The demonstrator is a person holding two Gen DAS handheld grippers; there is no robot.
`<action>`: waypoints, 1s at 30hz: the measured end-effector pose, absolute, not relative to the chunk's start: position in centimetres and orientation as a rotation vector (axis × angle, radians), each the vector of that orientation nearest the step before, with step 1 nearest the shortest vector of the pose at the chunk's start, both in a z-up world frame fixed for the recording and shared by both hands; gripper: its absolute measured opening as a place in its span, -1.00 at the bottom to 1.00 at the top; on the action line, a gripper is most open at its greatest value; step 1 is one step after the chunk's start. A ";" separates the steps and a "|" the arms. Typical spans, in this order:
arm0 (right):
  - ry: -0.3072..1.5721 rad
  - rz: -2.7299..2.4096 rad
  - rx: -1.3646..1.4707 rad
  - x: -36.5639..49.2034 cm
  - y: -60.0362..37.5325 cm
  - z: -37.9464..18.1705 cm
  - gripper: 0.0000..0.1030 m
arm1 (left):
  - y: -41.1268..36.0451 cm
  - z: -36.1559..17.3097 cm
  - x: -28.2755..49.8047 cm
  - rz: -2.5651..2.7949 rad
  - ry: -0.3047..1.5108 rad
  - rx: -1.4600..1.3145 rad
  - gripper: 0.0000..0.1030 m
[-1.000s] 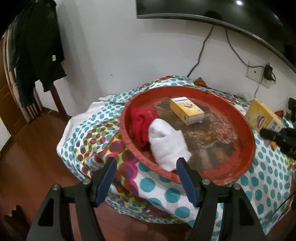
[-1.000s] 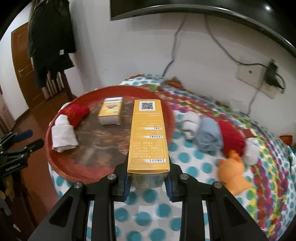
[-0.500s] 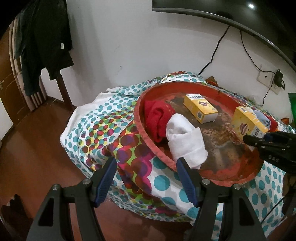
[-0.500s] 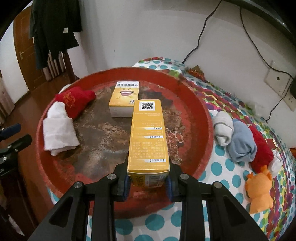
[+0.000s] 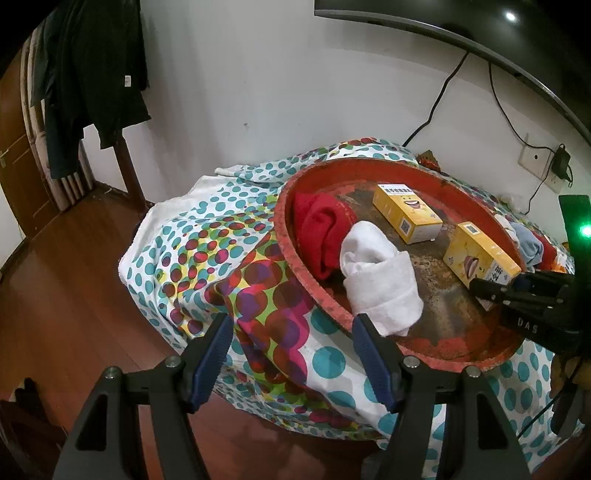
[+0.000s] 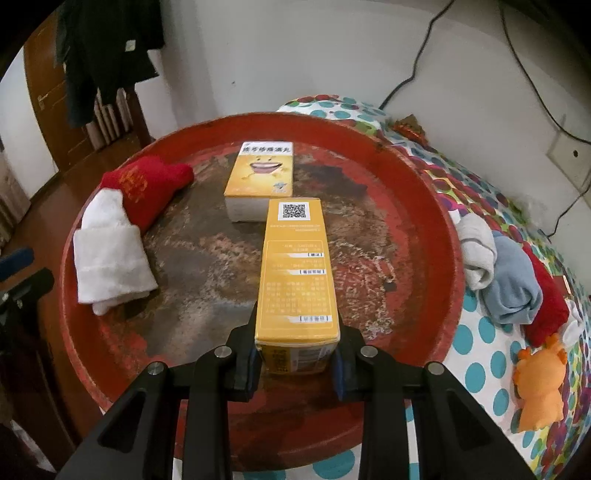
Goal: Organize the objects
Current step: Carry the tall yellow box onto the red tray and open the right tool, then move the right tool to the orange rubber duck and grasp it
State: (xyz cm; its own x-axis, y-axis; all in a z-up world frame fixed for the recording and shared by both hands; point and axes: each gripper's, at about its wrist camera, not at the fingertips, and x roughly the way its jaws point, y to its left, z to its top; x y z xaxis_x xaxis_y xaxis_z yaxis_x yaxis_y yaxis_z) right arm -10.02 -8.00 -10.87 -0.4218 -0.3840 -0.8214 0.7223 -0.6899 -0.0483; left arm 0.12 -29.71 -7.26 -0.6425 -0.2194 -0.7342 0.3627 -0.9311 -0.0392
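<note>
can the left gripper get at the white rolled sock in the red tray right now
Probably yes. The left gripper is open and empty, and the white sock lies at the near edge of the red tray, just beyond its fingertips. Only the low tray rim lies between; the right gripper, holding the yellow box, is off to the side.

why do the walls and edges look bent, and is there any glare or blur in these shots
Both views are fisheye, so straight lines bow: in the left wrist view the dark shelf curves and carries a bright lamp spot, with a green light flaring at right. The right wrist view is sharp on the held box, with black corners and no strong glare.
</note>
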 end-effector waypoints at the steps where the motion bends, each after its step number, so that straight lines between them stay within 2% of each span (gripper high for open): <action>1: 0.529 -2.132 1.088 -10.0 -8.0 -10.9 -0.44 | -29.7 -7.2 0.2 -2.573 0.266 1.114 0.34; 5: 0.536 -2.121 1.085 -9.8 -8.2 -10.9 -0.42 | -29.7 -7.3 0.2 -2.572 0.263 1.123 0.34; 7: 0.537 -2.123 1.069 -9.5 -8.2 -10.8 -0.24 | -29.7 -7.2 0.2 -2.578 0.261 1.120 0.34; 9: 0.540 -2.139 1.047 -9.2 -8.0 -10.5 0.27 | -29.6 -7.1 0.1 -2.575 0.253 1.116 0.34; 10: 0.535 -2.147 1.032 -9.1 -7.8 -10.3 0.33 | -29.6 -7.2 0.1 -2.575 0.250 1.122 0.34; 20: 0.434 -2.193 0.978 -8.3 -4.5 -7.6 0.34 | -29.3 -6.9 0.2 -2.578 0.233 1.105 0.34; 30: 0.360 -2.389 0.998 -10.8 4.8 -5.7 0.37 | -28.2 -6.7 0.1 -2.592 0.171 1.101 0.34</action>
